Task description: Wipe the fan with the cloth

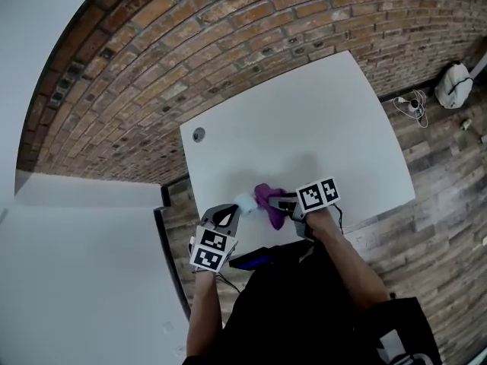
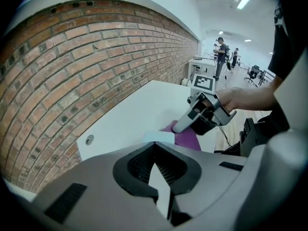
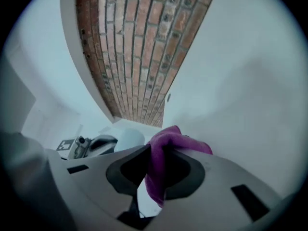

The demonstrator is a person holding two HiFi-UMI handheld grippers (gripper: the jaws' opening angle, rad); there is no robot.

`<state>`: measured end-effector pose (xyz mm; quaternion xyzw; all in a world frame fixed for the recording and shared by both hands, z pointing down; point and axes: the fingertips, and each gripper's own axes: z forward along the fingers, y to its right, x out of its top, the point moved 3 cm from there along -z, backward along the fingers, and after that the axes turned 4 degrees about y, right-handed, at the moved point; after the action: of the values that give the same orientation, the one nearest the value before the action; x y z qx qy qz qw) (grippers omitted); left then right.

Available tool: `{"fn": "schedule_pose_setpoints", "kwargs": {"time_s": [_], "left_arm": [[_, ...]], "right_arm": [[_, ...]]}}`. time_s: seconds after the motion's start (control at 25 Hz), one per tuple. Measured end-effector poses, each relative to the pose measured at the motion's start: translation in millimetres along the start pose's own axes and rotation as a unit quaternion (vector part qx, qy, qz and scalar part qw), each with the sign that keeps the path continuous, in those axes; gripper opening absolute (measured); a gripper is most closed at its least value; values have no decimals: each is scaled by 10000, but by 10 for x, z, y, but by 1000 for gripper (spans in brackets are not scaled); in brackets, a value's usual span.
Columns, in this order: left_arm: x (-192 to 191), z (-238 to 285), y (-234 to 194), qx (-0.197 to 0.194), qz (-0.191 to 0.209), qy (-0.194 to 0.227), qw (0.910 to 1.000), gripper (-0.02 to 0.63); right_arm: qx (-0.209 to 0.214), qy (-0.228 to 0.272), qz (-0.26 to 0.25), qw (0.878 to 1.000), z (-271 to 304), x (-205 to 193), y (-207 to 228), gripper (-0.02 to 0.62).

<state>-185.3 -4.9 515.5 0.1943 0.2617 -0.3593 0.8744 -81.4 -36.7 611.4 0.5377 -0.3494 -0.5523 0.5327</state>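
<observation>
On the white table point(image 1: 304, 120), near its front edge, my left gripper point(image 1: 232, 210) is shut on a small pale fan point(image 1: 245, 201); a thin white part of it sits between the jaws, and its rounded top point(image 2: 159, 137) shows just beyond them. My right gripper point(image 1: 278, 202) is shut on a purple cloth point(image 1: 266, 198) and holds it right beside the fan. The cloth point(image 3: 161, 158) bunches up out of the right jaws, with the fan point(image 3: 129, 139) and the left gripper point(image 3: 98, 143) close behind it. From the left gripper view, the right gripper point(image 2: 185, 124) presses the cloth point(image 2: 186, 139) next to the fan.
A brick wall point(image 1: 190, 44) runs along the table's far side. A round cable hole point(image 1: 198, 134) sits near the table's far left corner. A white bag point(image 1: 453, 86) and cables point(image 1: 411, 105) lie on the wooden floor at right. A white surface point(image 1: 76, 265) fills the left.
</observation>
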Motion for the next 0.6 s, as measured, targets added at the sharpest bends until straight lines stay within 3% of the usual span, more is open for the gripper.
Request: {"fn": "schedule_pose_setpoints", "kwargs": {"time_s": [0.12, 0.24, 0.32, 0.4, 0.48, 0.6], "left_arm": [[3, -2, -15, 22, -23, 23, 10000, 5], [-5, -4, -13, 30, -62, 35, 10000, 5], [-4, 0, 1, 25, -74, 40, 10000, 5], [2, 3, 0, 27, -74, 49, 10000, 5], [5, 1, -12, 38, -84, 64, 9999, 5], [6, 0, -12, 36, -110, 86, 9999, 5]], "right_arm": [[-37, 575, -348, 9977, 68, 434, -116, 64], [122, 142, -402, 9990, 402, 401, -181, 64], [1, -73, -229, 9997, 550, 257, -64, 64], [-408, -122, -217, 9989, 575, 174, 139, 64], [-964, -408, -564, 9929, 557, 101, 349, 64], [-1681, -929, -1427, 9710, 485, 104, 542, 64]]}}
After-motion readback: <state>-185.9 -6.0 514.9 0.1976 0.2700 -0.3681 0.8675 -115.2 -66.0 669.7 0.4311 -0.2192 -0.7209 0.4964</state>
